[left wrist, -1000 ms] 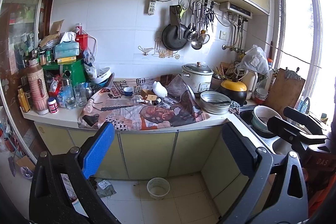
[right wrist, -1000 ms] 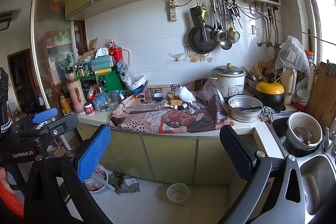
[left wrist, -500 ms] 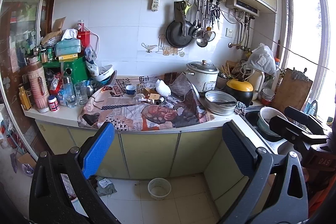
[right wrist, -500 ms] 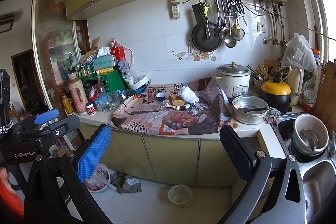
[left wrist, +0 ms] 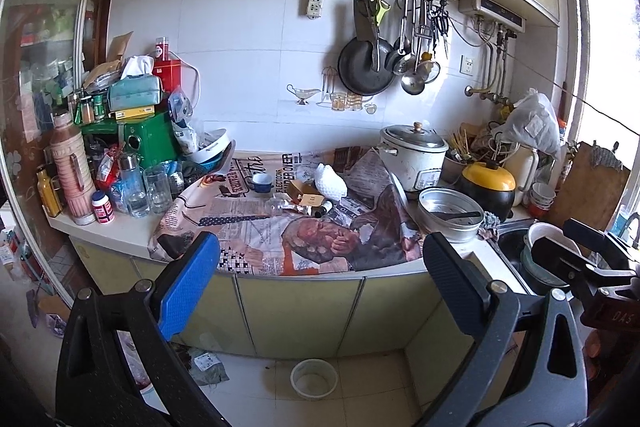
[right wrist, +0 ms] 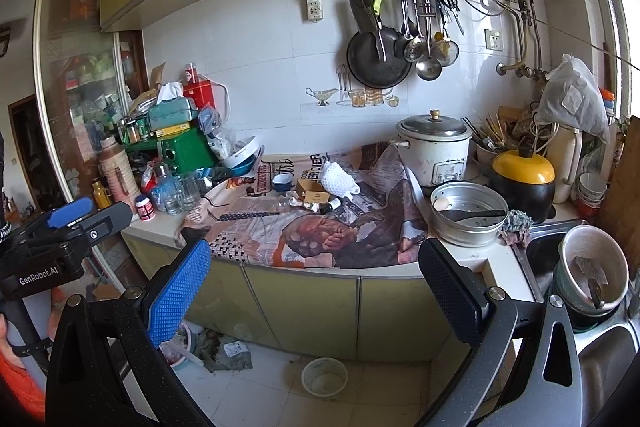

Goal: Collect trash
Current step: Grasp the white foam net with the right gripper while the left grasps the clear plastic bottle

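A newspaper sheet [left wrist: 280, 231] covers the counter, and shows in the right wrist view [right wrist: 296, 231] too. On it lie a white foam fruit net [left wrist: 330, 183] [right wrist: 338, 179], a small cardboard box [left wrist: 302, 191] [right wrist: 312, 193], a little dark bottle [left wrist: 323, 209] [right wrist: 334, 205], crumpled clear wrap [left wrist: 278, 205] and a blue cup [left wrist: 261, 182]. My left gripper [left wrist: 320, 279] is open and empty, well short of the counter. My right gripper [right wrist: 316, 283] is open and empty, at a similar distance.
A rice cooker [left wrist: 414, 157], a steel steamer pan [left wrist: 450, 211] and a yellow-lidded pot [left wrist: 486, 185] stand right of the paper. Jars, glasses and a green box [left wrist: 148, 143] crowd the left. The sink [right wrist: 600, 339] holds a bowl. A bowl [left wrist: 314, 377] and scraps lie on the floor.
Both grippers have moved closer to the counter and tilted up slightly; the counter looks larger. Both stay open and empty.
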